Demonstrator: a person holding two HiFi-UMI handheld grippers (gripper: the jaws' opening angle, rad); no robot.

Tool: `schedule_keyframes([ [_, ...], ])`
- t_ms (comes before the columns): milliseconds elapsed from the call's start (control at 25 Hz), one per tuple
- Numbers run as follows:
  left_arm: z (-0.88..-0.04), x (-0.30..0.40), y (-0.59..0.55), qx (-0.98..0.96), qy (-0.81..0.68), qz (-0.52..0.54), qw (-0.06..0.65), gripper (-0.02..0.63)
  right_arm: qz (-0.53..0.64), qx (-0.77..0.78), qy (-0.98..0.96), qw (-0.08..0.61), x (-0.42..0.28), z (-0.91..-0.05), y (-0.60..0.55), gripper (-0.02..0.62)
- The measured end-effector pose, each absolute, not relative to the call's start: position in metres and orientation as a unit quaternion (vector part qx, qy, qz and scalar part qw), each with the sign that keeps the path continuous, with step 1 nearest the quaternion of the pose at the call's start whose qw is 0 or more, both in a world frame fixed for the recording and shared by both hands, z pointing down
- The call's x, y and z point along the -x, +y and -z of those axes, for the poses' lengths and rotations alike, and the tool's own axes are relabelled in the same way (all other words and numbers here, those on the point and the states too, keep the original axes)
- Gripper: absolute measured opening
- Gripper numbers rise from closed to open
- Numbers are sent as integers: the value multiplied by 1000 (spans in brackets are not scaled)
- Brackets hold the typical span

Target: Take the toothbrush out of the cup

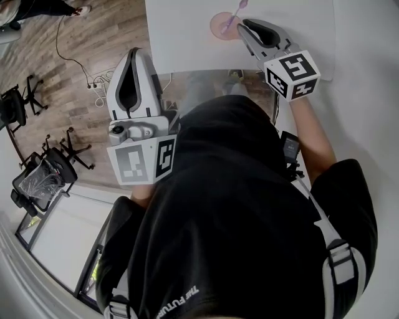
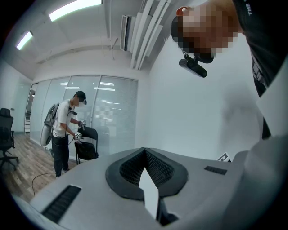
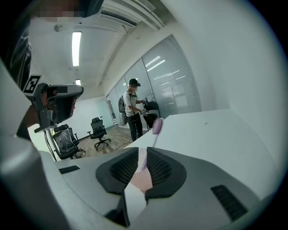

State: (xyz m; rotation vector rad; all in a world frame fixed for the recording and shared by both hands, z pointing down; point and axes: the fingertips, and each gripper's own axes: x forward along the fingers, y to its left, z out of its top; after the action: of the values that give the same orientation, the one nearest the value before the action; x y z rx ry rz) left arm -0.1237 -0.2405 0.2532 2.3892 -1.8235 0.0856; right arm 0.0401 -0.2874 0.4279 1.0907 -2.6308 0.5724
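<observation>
1. White table [image 1: 187, 37]: fills the top of the head view, with wood floor [image 1: 75, 81] to its left.
2. Left gripper [image 1: 136, 53]: held off the table edge, over the floor. Its jaws meet at the tips with nothing between them.
3. Right gripper [image 1: 244, 25]: held over the table, tips just beside the cup rim. Its jaws are clamped on the toothbrush handle.
4. Pink cup [image 1: 218, 26]: stands on the table. In the right gripper view it shows through the gap below the jaw tips.
5. Purple toothbrush [image 1: 234, 17]: tilted, lower end in the cup, bristle head up beyond the jaw tips.
</observation>
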Motion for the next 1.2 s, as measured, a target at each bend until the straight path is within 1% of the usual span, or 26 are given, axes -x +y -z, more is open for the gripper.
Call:
schedule_keyframes([
  [120, -248, 121, -245, -798, -598, -40, 61, 8, -197, -377, -897, 122, -39, -429, -292, 66],
  [600, -249, 137, -242, -788, -611, -27, 71, 8, -193, -389, -891, 135, -36, -430, -302, 66],
  [1200, -248, 134, -243, -792, -605, -32, 68, 8, -198, -396, -886, 140, -37, -438, -307, 66],
])
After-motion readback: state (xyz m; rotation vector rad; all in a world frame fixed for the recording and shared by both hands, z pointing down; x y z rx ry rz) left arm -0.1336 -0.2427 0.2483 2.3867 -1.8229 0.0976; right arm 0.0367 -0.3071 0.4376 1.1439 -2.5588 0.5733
